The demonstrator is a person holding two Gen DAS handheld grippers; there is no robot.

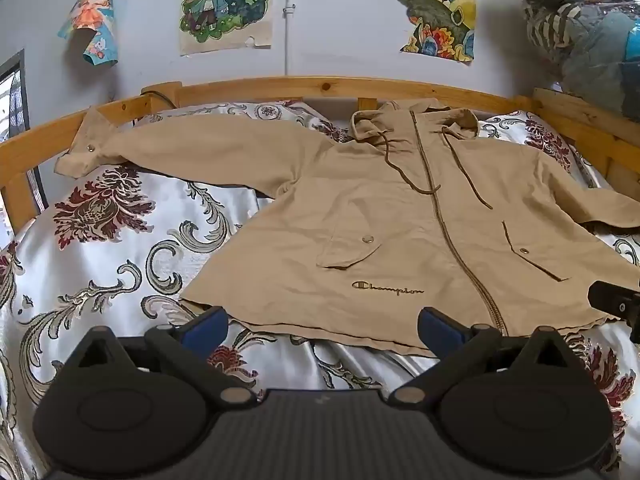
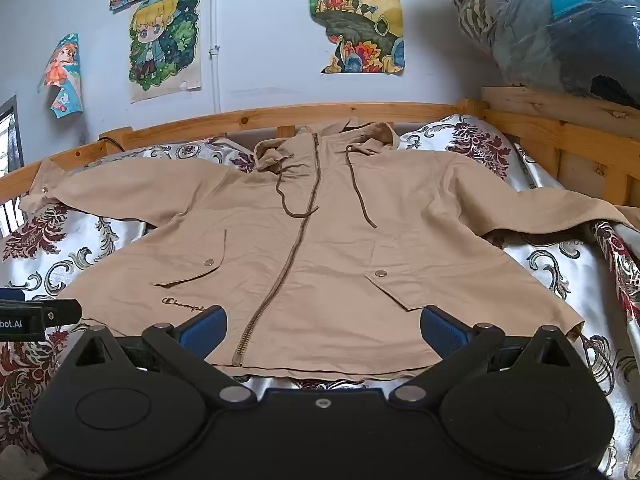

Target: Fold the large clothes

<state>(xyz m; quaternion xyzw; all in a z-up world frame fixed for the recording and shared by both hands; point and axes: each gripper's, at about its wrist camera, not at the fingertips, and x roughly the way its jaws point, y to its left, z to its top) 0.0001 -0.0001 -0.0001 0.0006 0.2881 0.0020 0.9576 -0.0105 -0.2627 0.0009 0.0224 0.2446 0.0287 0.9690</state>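
While the left wrist view is taken first, a tan hooded jacket [image 1: 400, 216] is seen spread flat, front up and zipped, on a bed [image 1: 100, 280] covered with a pale floral sheet. Its hood lies against the wooden rail at the far edge of the bed. One sleeve [image 1: 168, 148] is stretched toward the far left corner, its cuff resting at the rail. The hem lies near the near edge. The left tongs [image 1: 322, 326] are held apart, blue pads wide, just before the hem; nothing is clamped between them. A black part of the right tongs [image 1: 614, 300] is glimpsed at the right border, over the hem's corner. Posters [image 1: 226, 4] are noted on the wall behind.

From the right wrist view, the jacket [image 2: 320, 240] is seen centred on the bed [image 2: 560, 280], zipper [image 2: 288, 256] running from hood to hem, both sleeves spread toward the side edges. The right tongs [image 2: 324, 328] are likewise apart and empty, poised above the hem. The left tongs [image 2: 36, 316] are seen at the left border. A plastic-wrapped bundle [image 2: 560, 20] is noted over the far right corner.
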